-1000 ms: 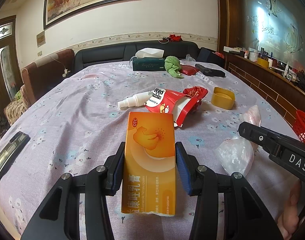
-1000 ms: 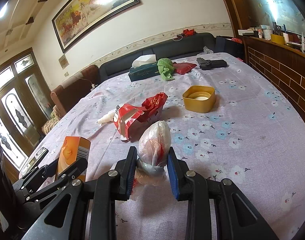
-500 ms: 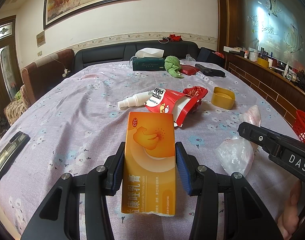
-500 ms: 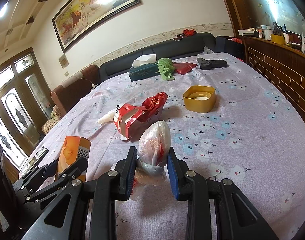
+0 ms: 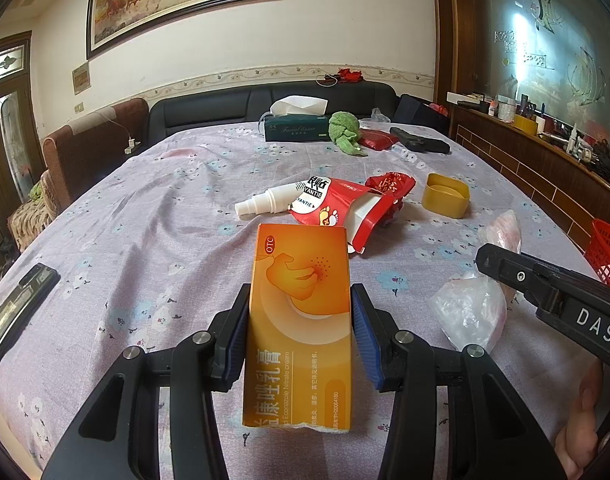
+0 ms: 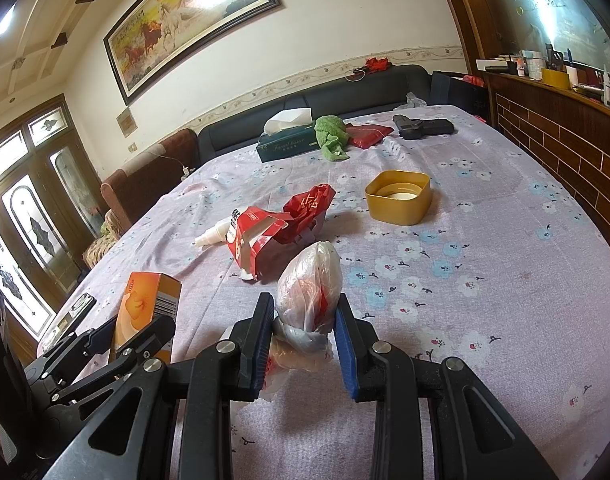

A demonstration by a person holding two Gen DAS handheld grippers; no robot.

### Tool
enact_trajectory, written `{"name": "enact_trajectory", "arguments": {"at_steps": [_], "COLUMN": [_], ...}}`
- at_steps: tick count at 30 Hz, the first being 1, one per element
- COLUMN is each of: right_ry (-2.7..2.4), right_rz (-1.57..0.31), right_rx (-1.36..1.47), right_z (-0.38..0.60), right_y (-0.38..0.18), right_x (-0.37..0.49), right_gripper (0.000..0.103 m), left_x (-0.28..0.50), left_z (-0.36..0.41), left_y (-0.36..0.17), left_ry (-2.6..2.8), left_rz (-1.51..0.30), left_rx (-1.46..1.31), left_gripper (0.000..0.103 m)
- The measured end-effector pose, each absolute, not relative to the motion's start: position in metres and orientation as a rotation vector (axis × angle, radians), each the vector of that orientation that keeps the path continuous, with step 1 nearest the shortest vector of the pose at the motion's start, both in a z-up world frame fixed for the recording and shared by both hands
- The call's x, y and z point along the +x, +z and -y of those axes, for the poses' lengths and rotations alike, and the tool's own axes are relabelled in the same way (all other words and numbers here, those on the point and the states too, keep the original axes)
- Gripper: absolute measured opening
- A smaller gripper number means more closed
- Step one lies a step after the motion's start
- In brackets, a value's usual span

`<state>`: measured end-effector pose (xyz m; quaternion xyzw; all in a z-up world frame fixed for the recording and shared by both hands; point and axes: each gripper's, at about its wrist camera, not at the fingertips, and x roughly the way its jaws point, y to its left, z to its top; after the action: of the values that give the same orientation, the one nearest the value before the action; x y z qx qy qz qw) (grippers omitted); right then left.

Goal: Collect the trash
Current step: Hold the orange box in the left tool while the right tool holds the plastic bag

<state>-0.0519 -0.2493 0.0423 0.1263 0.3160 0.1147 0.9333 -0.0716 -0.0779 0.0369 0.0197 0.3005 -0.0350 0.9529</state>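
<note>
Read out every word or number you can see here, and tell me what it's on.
"OTC", "Econazole Nitrate cream": orange box; its fine print is too small.
"YANTIE": red pouch.
"DAS": right gripper, seen in the left view.
"Facial tissue", faintly: tissue box.
Painting's inscription: too blurred.

Couldn't really see the red basket (image 5: 609, 254), it got chopped by the frame edge. The spray bottle (image 5: 267, 202) was half tucked behind the red pouch (image 5: 337, 208). Counter clutter (image 6: 545, 66) was too tiny to identify.

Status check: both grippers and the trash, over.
Left gripper shut on orange box. Right gripper shut on knotted plastic bag. Red wrappers ahead on table.
</note>
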Motion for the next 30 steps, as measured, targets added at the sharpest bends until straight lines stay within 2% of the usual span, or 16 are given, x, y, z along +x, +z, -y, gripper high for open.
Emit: {"name": "enact_trajectory", "arguments": {"at_steps": [11,30], "right_ry": [0.192,0.095], "right_rz": [-0.695,-0.576], "right_rx": [0.281,0.35], "right_z": [0.261,0.337], "right_y": [0.042,0.085], "right_x": [-0.054,-0.096], "right_gripper": [0.032,0.032], "left_x": [-0.07,-0.088], "left_z": [0.077,0.125], "left_y": [0.034,0.065], "left_ry": [-0.094,-0.211], "left_rz": [-0.645,-0.623], "left_rx": [0.052,0.114], "left_gripper": [0.046,0.046]}}
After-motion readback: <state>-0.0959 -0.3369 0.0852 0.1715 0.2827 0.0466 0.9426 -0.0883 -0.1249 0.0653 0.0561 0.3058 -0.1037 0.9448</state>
